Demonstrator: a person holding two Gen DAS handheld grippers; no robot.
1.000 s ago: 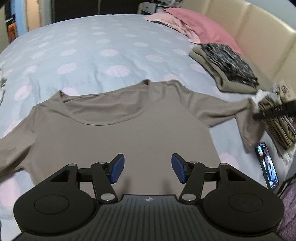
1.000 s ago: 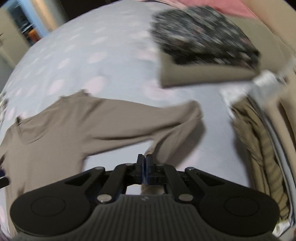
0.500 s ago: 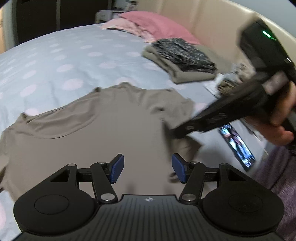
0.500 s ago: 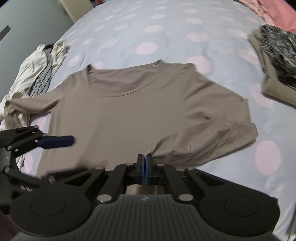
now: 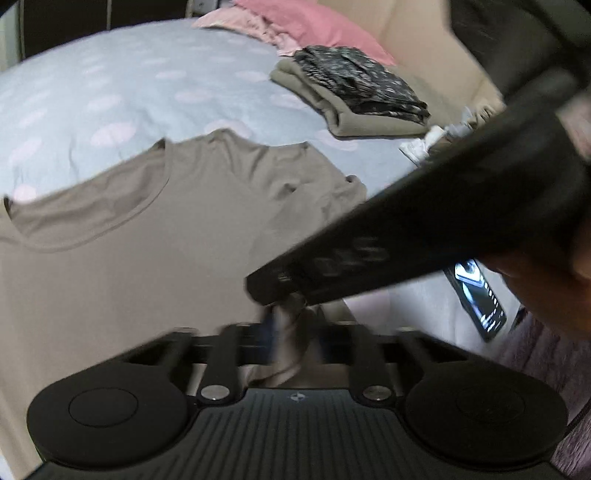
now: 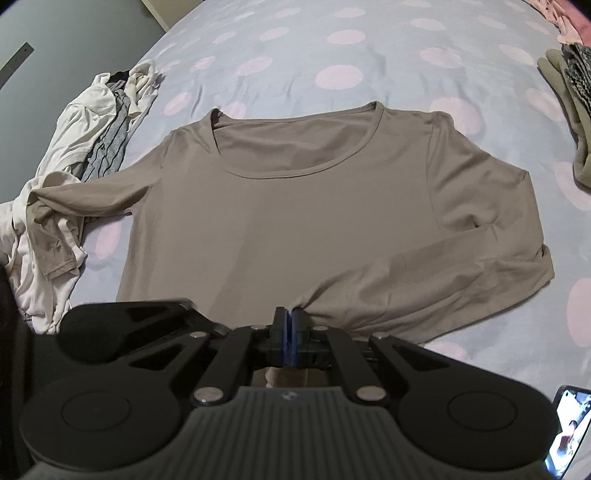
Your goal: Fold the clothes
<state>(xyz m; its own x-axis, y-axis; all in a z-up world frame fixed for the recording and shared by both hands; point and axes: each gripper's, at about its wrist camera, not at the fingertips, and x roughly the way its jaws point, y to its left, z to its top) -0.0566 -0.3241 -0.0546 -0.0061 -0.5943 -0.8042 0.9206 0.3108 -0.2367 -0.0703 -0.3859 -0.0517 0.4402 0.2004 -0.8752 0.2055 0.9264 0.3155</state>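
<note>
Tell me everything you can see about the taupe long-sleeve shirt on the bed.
The shirt is plain taupe, thin and soft-looking, with a scoop neck. It lies flat, front up, on the dotted bedspread. One sleeve is folded across the lower body, its cuff pinched in the shut right gripper; the other trails onto the white laundry pile. The left gripper is blurred at the cuff.

A bedroom at home.
A bed (image 6: 332, 44) under a dotted blue sheet, pink pillows (image 5: 314, 22) by a padded headboard (image 5: 417, 33), laundry heaped alongside.

Right tool (image 6: 287, 334) drew sleeve (image 6: 424, 288) across shirt (image 6: 295, 221).
</note>
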